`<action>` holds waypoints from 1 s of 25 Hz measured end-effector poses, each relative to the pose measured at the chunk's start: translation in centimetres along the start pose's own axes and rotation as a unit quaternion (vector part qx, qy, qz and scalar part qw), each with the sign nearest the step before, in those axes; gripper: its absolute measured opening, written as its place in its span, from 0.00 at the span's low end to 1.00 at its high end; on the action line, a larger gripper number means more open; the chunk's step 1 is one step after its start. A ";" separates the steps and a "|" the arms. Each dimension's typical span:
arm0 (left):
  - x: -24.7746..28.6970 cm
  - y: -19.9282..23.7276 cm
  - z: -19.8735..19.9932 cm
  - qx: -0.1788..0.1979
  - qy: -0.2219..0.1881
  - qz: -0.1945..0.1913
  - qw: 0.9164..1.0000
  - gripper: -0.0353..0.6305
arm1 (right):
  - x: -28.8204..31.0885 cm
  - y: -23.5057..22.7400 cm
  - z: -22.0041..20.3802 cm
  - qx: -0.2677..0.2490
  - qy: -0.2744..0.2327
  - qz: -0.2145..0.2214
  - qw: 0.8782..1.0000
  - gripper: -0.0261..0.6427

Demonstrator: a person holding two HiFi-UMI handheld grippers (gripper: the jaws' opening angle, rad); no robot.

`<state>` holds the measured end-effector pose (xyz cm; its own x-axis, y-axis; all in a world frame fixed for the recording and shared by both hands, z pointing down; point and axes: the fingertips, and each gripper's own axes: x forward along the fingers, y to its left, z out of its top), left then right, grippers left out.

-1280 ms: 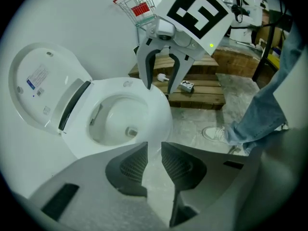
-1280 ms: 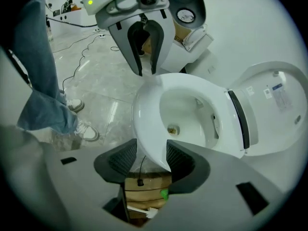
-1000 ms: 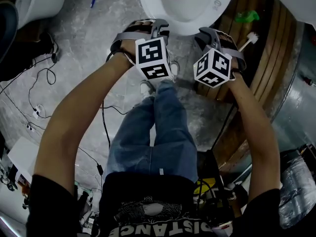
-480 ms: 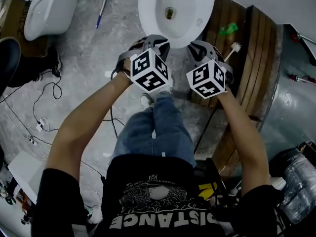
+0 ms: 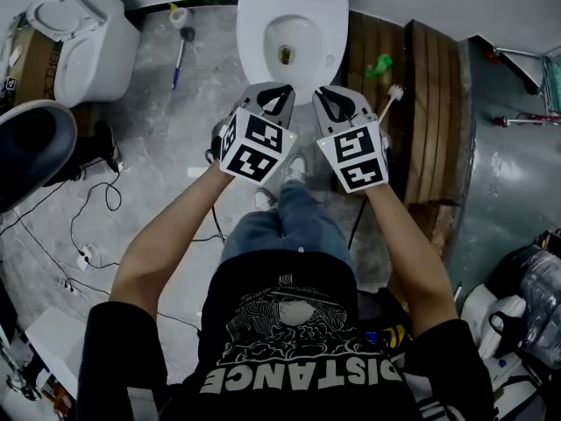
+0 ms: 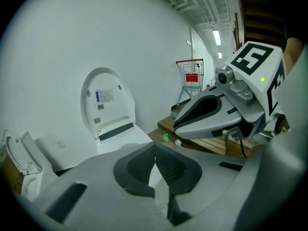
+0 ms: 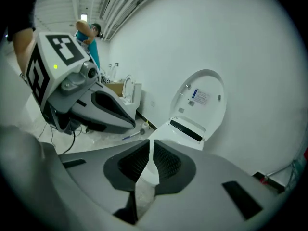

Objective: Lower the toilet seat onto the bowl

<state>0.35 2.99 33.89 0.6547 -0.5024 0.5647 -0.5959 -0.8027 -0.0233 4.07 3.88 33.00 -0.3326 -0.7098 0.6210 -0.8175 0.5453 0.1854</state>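
Two grippers hover side by side as you stand facing the toilet. Your left gripper (image 5: 280, 93) has its jaws pressed together on nothing. Your right gripper (image 5: 331, 95) has just been closing; its jaws stand all but together, with nothing between them. Both point forward and down toward the bowl (image 5: 250, 33) and touch no part of it. The seat (image 6: 108, 100) stands upright behind the bowl, close to the white wall (image 6: 57, 42), well apart from either gripper. A wooden platform (image 5: 429, 112) runs along the bowl's right side, with a brush (image 5: 392, 93) and a small green thing (image 5: 379, 64) lying on it. A second toilet (image 5: 88, 38) sits well apart at far left, and cables (image 5: 61, 226) trail across the grey floor (image 5: 158, 130).
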 end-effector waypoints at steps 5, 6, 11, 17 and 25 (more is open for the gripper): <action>-4.1 -1.8 3.3 -0.048 -0.054 0.003 0.997 0.07 | -4.8 1.4 2.6 0.068 -0.037 -0.018 0.997 0.08; -4.8 -2.1 3.7 -0.060 -0.061 0.004 0.996 0.07 | -5.7 1.5 3.0 0.084 -0.046 -0.023 0.995 0.08; -7.8 -3.6 4.9 -0.085 -0.081 0.008 0.993 0.07 | -9.3 2.1 5.1 0.136 -0.087 -0.044 0.986 0.06; -10.0 -4.6 5.2 -0.116 -0.094 0.011 0.989 0.07 | -11.3 3.4 5.9 0.171 -0.109 -0.047 0.978 0.06; -11.2 -6.1 5.5 -0.114 -0.102 0.002 0.988 0.07 | -12.3 4.9 5.7 0.183 -0.115 -0.050 0.975 0.06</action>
<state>-0.79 11.75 23.13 0.7192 -0.5779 0.3857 -0.6719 -0.7198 0.1743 1.50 12.74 21.87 -0.3054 -0.8548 0.4195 -0.9501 0.3030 -0.0741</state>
